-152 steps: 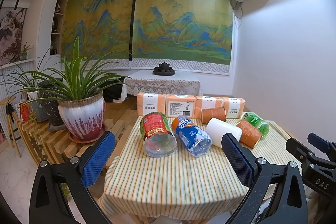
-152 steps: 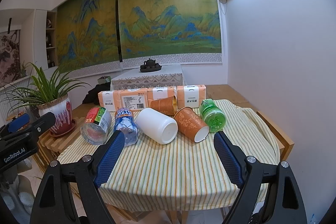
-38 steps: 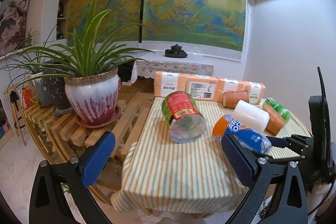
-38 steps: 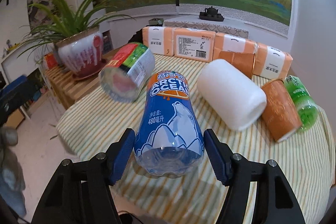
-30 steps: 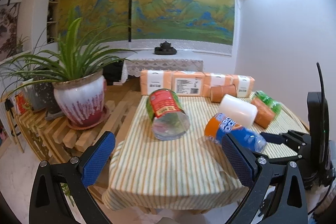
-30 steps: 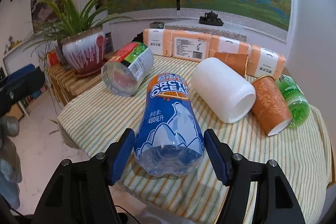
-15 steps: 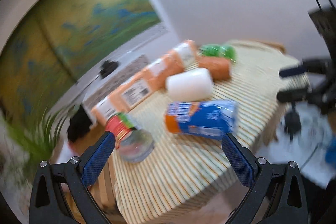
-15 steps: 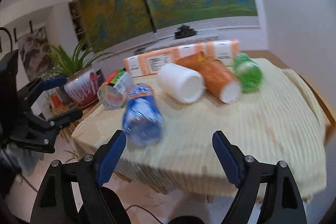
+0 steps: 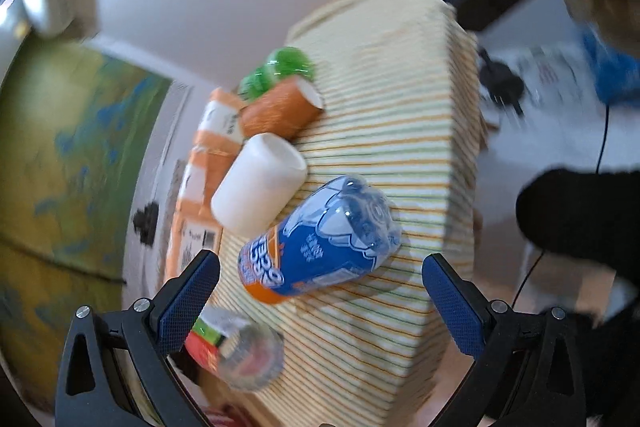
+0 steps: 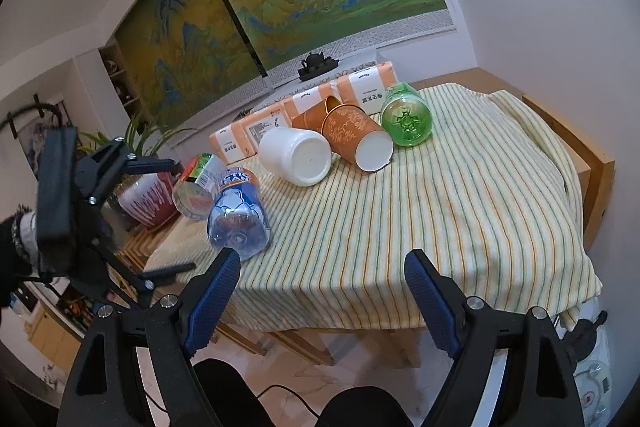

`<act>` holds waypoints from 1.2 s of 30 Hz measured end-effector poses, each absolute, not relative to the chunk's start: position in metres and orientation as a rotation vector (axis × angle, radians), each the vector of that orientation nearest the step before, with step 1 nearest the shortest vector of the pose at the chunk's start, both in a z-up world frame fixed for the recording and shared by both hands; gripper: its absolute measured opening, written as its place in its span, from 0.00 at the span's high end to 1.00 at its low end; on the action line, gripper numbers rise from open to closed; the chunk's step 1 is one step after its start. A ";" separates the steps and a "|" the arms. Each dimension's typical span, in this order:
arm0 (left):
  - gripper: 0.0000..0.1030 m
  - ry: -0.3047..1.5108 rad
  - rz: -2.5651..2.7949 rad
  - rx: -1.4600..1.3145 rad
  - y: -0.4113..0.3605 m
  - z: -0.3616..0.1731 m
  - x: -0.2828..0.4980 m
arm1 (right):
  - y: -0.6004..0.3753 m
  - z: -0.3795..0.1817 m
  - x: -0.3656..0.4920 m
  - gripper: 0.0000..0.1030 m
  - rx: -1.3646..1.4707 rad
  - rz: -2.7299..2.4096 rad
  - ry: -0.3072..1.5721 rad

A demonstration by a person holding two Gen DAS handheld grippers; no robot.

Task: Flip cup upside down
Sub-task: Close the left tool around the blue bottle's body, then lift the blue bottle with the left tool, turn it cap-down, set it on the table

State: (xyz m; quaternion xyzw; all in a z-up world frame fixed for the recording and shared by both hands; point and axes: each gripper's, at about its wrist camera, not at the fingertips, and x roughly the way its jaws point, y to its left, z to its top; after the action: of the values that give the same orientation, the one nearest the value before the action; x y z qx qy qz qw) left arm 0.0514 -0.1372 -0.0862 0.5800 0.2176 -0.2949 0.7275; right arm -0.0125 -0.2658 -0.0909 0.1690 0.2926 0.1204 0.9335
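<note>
A white cup (image 10: 298, 157) lies on its side on the striped tablecloth (image 10: 440, 195), its flat end toward me. Beside it an orange paper cup (image 10: 356, 139) lies on its side with another orange cup (image 10: 316, 117) behind. My right gripper (image 10: 322, 291) is open and empty, back from the table's front edge. In the tilted left wrist view, the left gripper (image 9: 320, 303) is open, and a blue bottle (image 9: 320, 247) lies just beyond its fingers. The white cup (image 9: 258, 183) and orange cup (image 9: 280, 111) are farther off.
A green bottle (image 10: 406, 115) lies right of the orange cups, and a red-labelled bottle (image 10: 196, 183) lies by the blue bottle (image 10: 238, 211). Orange tissue packs (image 10: 280, 123) line the table's back. A potted plant (image 10: 148, 195) stands left. A person's dark sleeve (image 9: 580, 215) shows.
The right gripper opened, let go of the blue bottle and drew back; the bottle now lies near the table's left front. The left gripper rolled sideways and moved in toward the bottle.
</note>
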 end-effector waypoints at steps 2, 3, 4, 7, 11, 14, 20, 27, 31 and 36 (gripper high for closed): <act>0.00 0.468 -0.678 1.360 -0.143 -0.095 0.054 | -0.267 -0.092 -0.009 0.21 0.358 0.252 0.604; 0.00 0.468 -0.691 1.391 -0.145 -0.099 0.055 | -0.268 -0.093 -0.007 0.21 0.363 0.252 0.609; 0.00 0.465 -0.701 1.435 -0.149 -0.105 0.057 | -0.269 -0.094 -0.005 0.21 0.370 0.252 0.611; 0.00 0.464 -0.727 1.510 -0.157 -0.116 0.064 | -0.275 -0.097 0.000 0.21 0.400 0.250 0.613; 0.00 0.466 -0.745 1.549 -0.165 -0.126 0.076 | -0.283 -0.099 0.003 0.21 0.435 0.244 0.612; 0.05 0.477 -0.767 1.550 -0.170 -0.132 0.083 | -0.290 -0.102 0.005 0.21 0.465 0.236 0.621; 0.25 0.516 -0.784 1.458 -0.173 -0.127 0.090 | -0.297 -0.106 0.007 0.21 0.491 0.213 0.636; 0.25 0.544 -0.794 1.234 -0.169 -0.099 0.095 | -0.289 -0.106 0.008 0.21 0.474 0.211 0.635; 0.25 0.566 -0.779 1.054 -0.159 -0.076 0.107 | -0.285 -0.107 0.009 0.21 0.475 0.220 0.643; 0.25 0.567 -0.778 0.849 -0.147 -0.051 0.112 | -0.279 -0.107 0.007 0.21 0.469 0.225 0.648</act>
State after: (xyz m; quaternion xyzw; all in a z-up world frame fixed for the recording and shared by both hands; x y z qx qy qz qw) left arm 0.1121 -0.1475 -0.0511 0.3960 0.2645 -0.3626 0.8011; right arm 0.0068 -0.2787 -0.1073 0.2277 0.3150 0.1093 0.9149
